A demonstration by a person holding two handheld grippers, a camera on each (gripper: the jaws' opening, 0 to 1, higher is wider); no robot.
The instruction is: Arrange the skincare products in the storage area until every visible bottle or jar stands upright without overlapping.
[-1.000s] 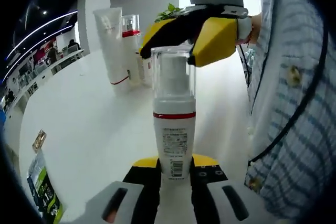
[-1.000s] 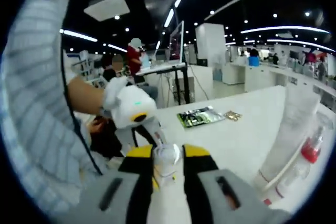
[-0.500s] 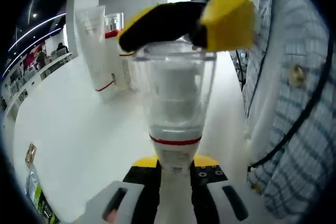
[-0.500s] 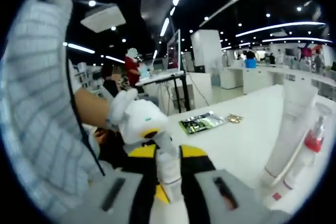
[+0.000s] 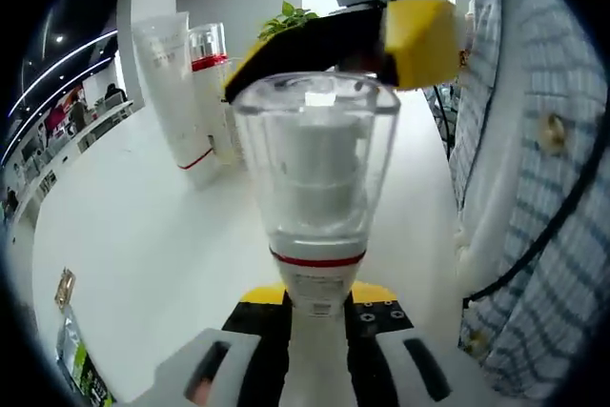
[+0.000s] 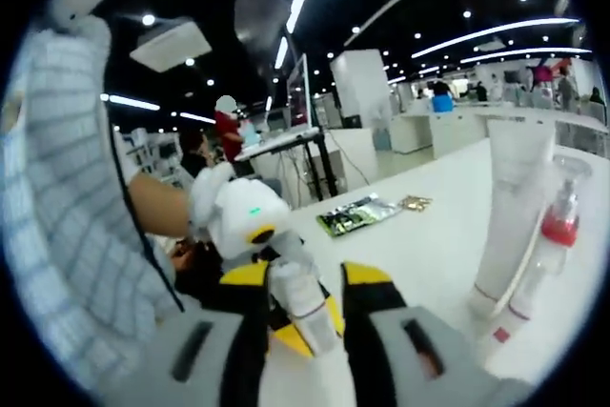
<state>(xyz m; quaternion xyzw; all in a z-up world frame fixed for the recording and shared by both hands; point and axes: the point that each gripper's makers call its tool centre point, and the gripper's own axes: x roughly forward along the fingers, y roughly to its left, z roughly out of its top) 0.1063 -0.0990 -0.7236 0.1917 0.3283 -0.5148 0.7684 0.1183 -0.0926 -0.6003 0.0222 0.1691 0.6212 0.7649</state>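
A white pump bottle (image 5: 315,188) with a clear cap and a red band stands in my left gripper (image 5: 316,304), whose jaws are shut on its lower body. Its cap looms close to the lens. My right gripper (image 5: 353,40) sits just behind the cap's top. In the right gripper view the same bottle (image 6: 300,297) lies between the jaws of my right gripper (image 6: 307,283), with a gap showing on the right side, so it is open. A tall white tube (image 5: 176,83) and a red-capped clear bottle (image 5: 212,73) stand upright side by side on the white table (image 5: 143,235).
The tube (image 6: 505,216) and red-capped bottle (image 6: 553,235) stand to the right in the right gripper view. A green sachet (image 6: 357,213) and a small gold packet (image 6: 415,202) lie flat further off. A person's striped shirt (image 5: 543,140) is close on the right.
The right gripper's jaws have spread apart around the bottle's cap. Both views have shifted a little; the left gripper keeps its hold on the bottle.
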